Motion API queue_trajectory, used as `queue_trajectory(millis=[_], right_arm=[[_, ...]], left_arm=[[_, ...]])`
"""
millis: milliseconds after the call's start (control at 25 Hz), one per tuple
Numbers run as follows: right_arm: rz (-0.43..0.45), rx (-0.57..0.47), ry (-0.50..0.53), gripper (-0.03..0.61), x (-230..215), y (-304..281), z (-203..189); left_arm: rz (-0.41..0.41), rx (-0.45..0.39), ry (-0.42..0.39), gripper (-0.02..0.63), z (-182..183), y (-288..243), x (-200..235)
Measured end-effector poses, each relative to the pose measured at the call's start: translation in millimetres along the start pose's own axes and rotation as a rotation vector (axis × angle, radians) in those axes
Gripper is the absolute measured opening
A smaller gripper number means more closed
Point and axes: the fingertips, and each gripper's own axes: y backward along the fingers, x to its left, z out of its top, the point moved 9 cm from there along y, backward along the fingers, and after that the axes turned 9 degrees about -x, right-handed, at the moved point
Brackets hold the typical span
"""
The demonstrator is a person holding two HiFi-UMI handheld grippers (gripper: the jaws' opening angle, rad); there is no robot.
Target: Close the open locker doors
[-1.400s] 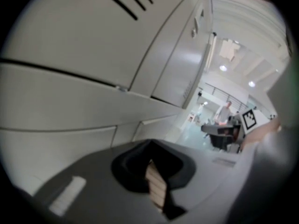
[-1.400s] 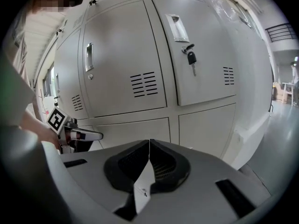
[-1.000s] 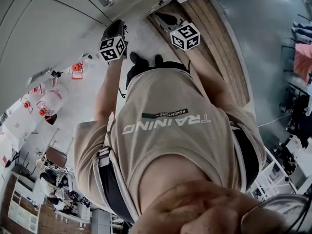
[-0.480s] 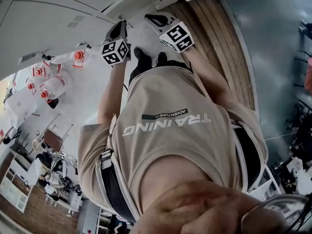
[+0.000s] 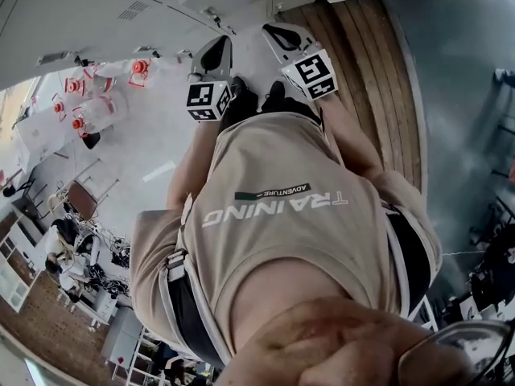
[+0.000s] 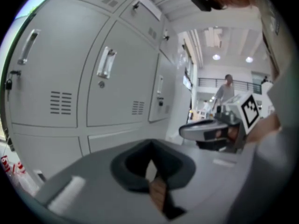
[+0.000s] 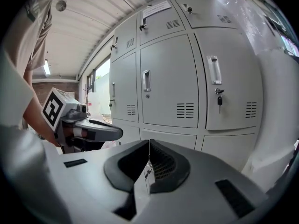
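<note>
The space ahead of both grippers was closed off by a flat wall of locker doors (image 7: 168, 78). Only raised handles (image 7: 213, 69) and a key (image 7: 218, 99) hanging in one lock were seen to project from it. A stretch of bare pale floor (image 5: 161, 151) lay open before the lockers. Further left, it was taken up by red-capped containers (image 5: 88, 111). The left gripper (image 5: 212, 55) and right gripper (image 5: 280, 35) were held side by side, with only a narrow gap between them.
</note>
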Motion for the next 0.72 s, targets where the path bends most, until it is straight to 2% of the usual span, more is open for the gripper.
queue_trajectory(millis=[160, 360, 720], right_arm=[[-0.043, -0.028, 0.006, 0.014, 3, 11, 22], [-0.091, -0.087, 0.018, 0.013, 8, 13, 59], [-0.108, -0.131, 0.038, 0.014, 29, -5, 94]], left_arm=[[-0.029, -0.069, -0.034, 0.005, 27, 9, -11], [-0.038, -0.146, -0.043, 0.005, 56, 14, 0], [-0.035, -0.237, -0.045, 0.005, 86, 29, 26]])
